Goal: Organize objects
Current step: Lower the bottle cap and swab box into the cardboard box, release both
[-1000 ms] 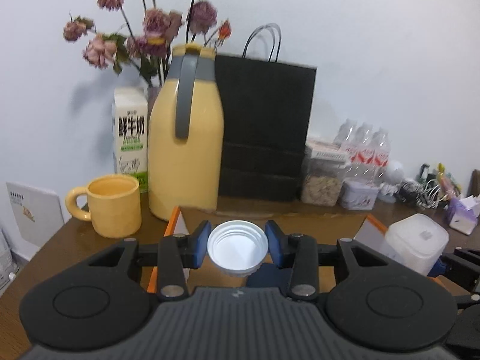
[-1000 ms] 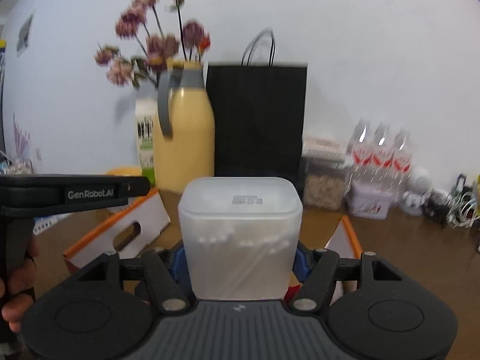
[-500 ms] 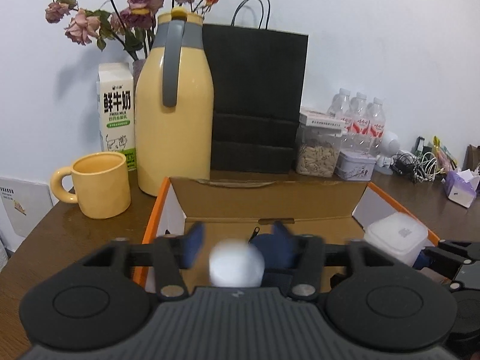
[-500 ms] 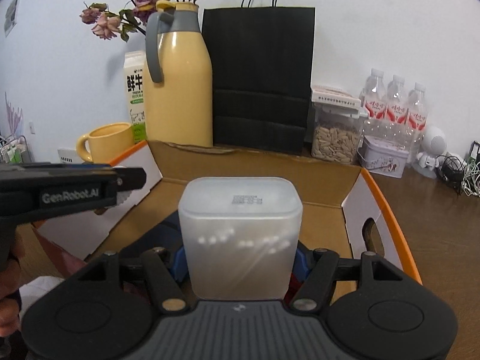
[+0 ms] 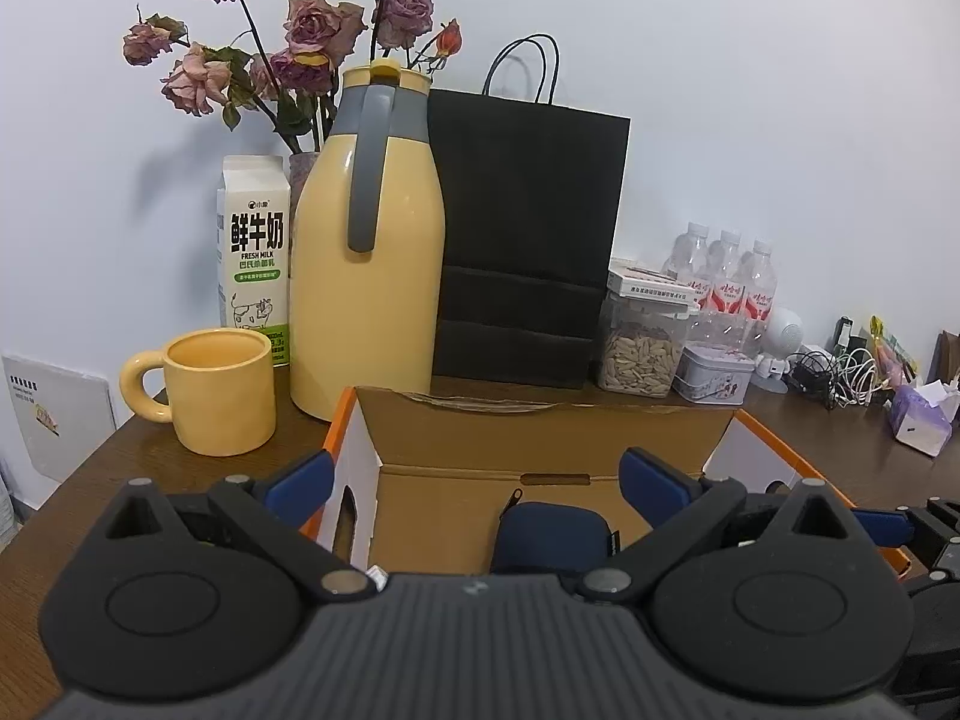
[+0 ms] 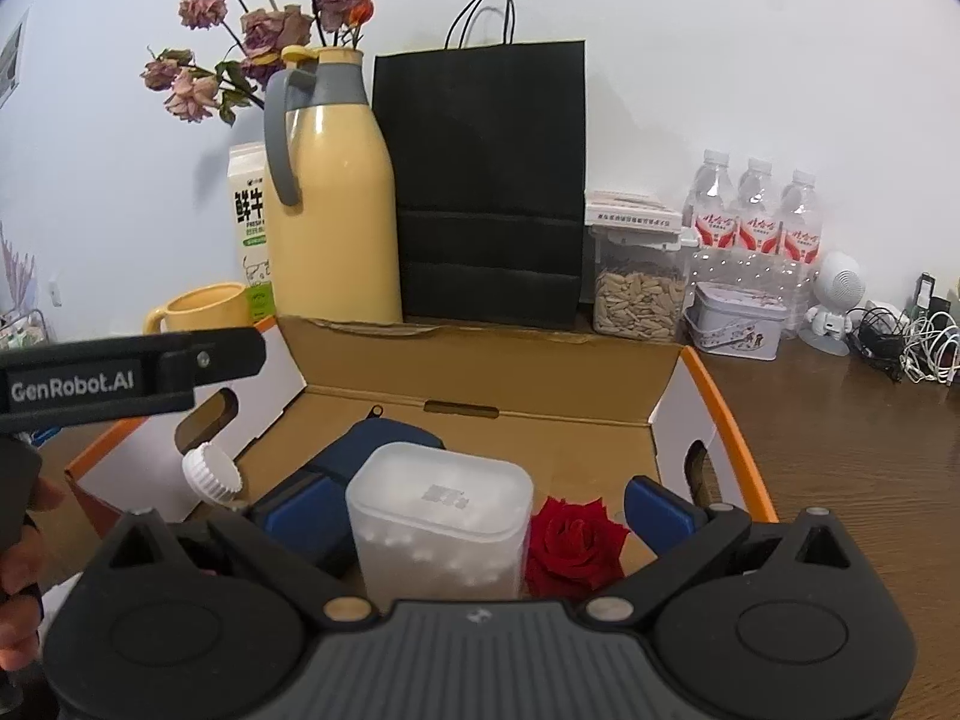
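An open cardboard box (image 6: 666,384) with orange edges stands on the wooden table; it also shows in the left wrist view (image 5: 540,438). Inside lie a dark blue pouch (image 6: 384,444), a frosted plastic container of cotton swabs (image 6: 438,528), a red rose (image 6: 573,546) and a white ribbed cap (image 6: 211,471) by the left wall. My right gripper (image 6: 474,510) is open around the container, not touching it. My left gripper (image 5: 474,483) is open and empty above the box, over the pouch (image 5: 552,534).
Behind the box stand a yellow jug (image 5: 366,264), a yellow mug (image 5: 216,390), a milk carton (image 5: 255,252), dried roses, a black paper bag (image 5: 528,228), a seed jar (image 5: 642,336), a tin, water bottles and cables at the right.
My left gripper opened and let go of the white cap, which now lies in the box. My right gripper lowered the swab container into the box and opened.
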Action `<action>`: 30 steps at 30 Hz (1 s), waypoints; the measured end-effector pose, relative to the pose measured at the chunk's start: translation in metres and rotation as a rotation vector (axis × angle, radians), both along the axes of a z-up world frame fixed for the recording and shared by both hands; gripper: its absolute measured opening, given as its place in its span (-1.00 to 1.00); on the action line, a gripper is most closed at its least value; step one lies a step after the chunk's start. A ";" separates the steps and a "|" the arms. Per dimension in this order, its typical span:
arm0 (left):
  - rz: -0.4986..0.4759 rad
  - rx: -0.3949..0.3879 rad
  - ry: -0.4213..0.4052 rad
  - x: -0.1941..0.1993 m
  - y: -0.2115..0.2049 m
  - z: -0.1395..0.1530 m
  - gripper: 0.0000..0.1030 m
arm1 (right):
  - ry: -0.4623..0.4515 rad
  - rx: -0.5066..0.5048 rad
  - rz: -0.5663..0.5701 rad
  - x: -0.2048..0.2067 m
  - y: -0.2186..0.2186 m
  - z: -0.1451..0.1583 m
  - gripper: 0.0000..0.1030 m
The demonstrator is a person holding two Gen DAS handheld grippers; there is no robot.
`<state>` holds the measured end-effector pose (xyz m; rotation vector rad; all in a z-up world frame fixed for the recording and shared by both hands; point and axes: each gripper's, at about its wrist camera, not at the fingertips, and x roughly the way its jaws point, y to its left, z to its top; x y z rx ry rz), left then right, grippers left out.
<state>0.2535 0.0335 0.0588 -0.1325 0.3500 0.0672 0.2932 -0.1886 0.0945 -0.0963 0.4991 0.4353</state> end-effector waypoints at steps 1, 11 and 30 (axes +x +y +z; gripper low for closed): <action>0.001 -0.001 -0.003 -0.001 0.000 0.001 1.00 | -0.004 0.001 -0.001 -0.002 -0.001 0.001 1.00; -0.025 -0.025 -0.077 -0.024 -0.003 0.018 1.00 | -0.096 0.016 -0.014 -0.033 -0.016 0.021 1.00; -0.058 -0.004 -0.031 -0.108 -0.003 0.006 1.00 | -0.176 0.049 -0.031 -0.137 -0.086 0.021 1.00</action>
